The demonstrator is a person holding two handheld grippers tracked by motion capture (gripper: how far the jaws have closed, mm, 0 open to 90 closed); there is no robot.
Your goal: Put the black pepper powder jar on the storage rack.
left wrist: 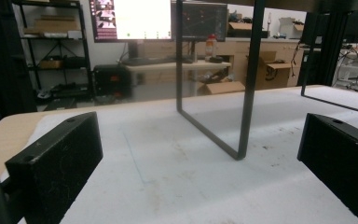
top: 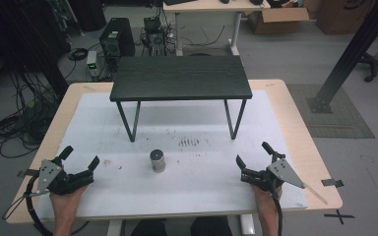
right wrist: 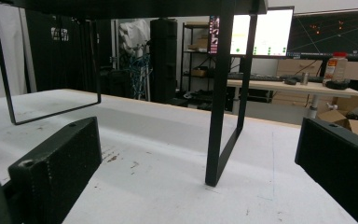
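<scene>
I have both tongs resting low at the near edge of the surface [top: 285,105], each spread wide with nothing between the jaws: the left tongs [top: 80,158] at the near left corner, the right tongs [top: 252,153] at the near right. The small metal cylinder [top: 157,161] stands upright on the white mat between them, well apart from both and in front of the small black shelf [top: 181,77], which stands on thin loop legs farther back.

My worry is the cylinder's shape: it is narrow and upright, so a jaw brushing its side on the approach could tip it and send it rolling. Coming in from either side, I judge that a low, slanted reach is the likely cause. If I carry it under the shelf, the legs [right wrist: 223,107] leave little room and could catch a jaw.

As for containers, I cannot tell whether the cylinder is hollow or capped, or what it holds.
</scene>
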